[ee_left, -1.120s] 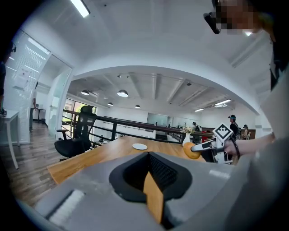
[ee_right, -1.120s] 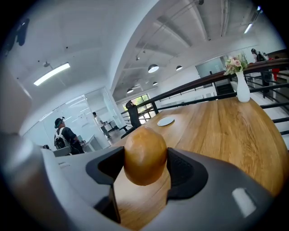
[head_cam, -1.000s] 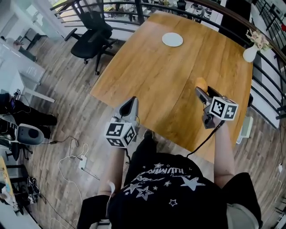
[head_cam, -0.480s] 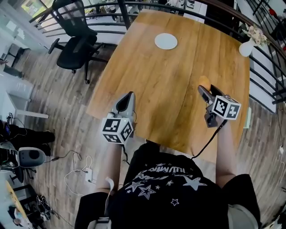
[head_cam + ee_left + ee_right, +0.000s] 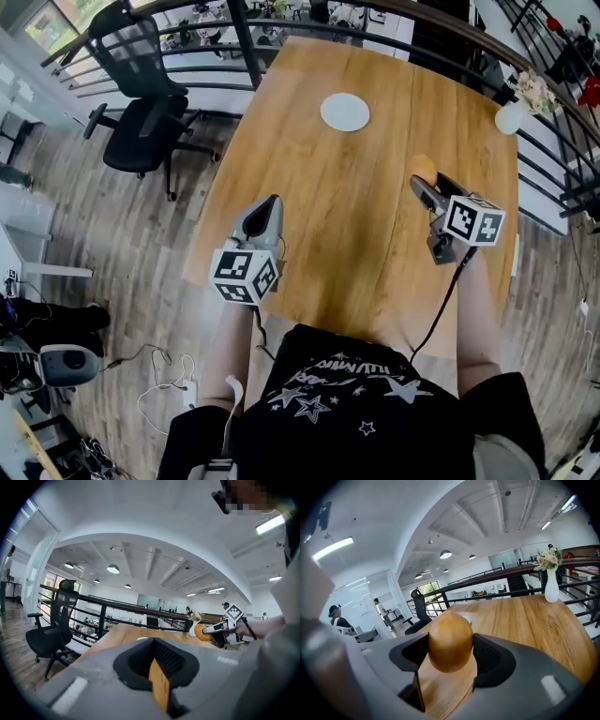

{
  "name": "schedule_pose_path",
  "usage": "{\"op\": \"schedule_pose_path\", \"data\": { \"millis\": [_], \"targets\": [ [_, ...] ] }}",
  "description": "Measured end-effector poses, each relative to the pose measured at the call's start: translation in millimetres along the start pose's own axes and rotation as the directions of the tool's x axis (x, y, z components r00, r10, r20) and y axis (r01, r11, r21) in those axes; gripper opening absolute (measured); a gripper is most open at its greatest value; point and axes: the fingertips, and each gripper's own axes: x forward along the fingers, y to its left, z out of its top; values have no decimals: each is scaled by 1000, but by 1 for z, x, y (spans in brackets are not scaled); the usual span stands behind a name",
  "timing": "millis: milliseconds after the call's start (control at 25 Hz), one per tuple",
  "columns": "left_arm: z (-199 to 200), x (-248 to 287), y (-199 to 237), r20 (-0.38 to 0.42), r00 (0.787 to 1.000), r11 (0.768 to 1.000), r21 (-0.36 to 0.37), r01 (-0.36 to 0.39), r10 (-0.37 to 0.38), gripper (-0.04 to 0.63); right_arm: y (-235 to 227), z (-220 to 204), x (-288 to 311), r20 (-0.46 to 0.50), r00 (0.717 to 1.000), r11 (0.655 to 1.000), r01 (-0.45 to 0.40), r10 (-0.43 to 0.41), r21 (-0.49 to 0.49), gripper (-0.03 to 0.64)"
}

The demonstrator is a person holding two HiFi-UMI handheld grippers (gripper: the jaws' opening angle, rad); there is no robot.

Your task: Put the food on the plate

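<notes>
Plate far, mostly hidden behind bun in right gripper view. Bun long axis upright, clamped by right gripper. Left gripper closed, empty.

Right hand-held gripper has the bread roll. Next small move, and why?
Probably carry the right hand-held gripper forward and left toward the white plate: its jaws are clamped on the bread roll above the wooden table, and the plate sits empty at the far end.

The left gripper now hangs over the table edge, no longer over the floor. The right gripper brings its bun nearer the plate.
</notes>
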Motion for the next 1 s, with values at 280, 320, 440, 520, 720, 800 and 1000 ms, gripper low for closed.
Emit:
{"op": "schedule_pose_path", "data": {
  "millis": [280, 320, 440, 520, 720, 800, 1000],
  "targets": [
    [22, 33, 30, 1, 999, 998, 38, 42, -42, 2, 15, 36, 51, -4, 1000, 1000, 3, -3, -19, 302],
    [24, 38, 34, 3, 999, 998, 41, 46, -47, 2, 17, 40, 60, -7, 1000, 1000, 2, -2, -20, 302],
    [29, 53, 47, 5, 998, 997, 45, 62, -62, 2, 20, 44, 86, -28, 1000, 1000, 2, -2, -18, 302],
    [30, 64, 55, 6, 998, 997, 40, 68, -69, 2, 18, 46, 103, -47, 999, 999, 11, -13, -32, 302],
    [28, 91, 77, 0, 997, 997, 17, 72, -72, 2, 15, 51, 144, -59, 998, 999, 32, -34, -21, 302],
    [22, 100, 86, -7, 997, 997, 5, 71, -71, 2, 14, 51, 160, -63, 998, 999, 31, -32, -19, 302],
    [4, 121, 98, -37, 996, 997, -4, 75, -75, 2, 4, 41, 196, -102, 993, 998, 51, -55, -40, 302]
  ]
}}
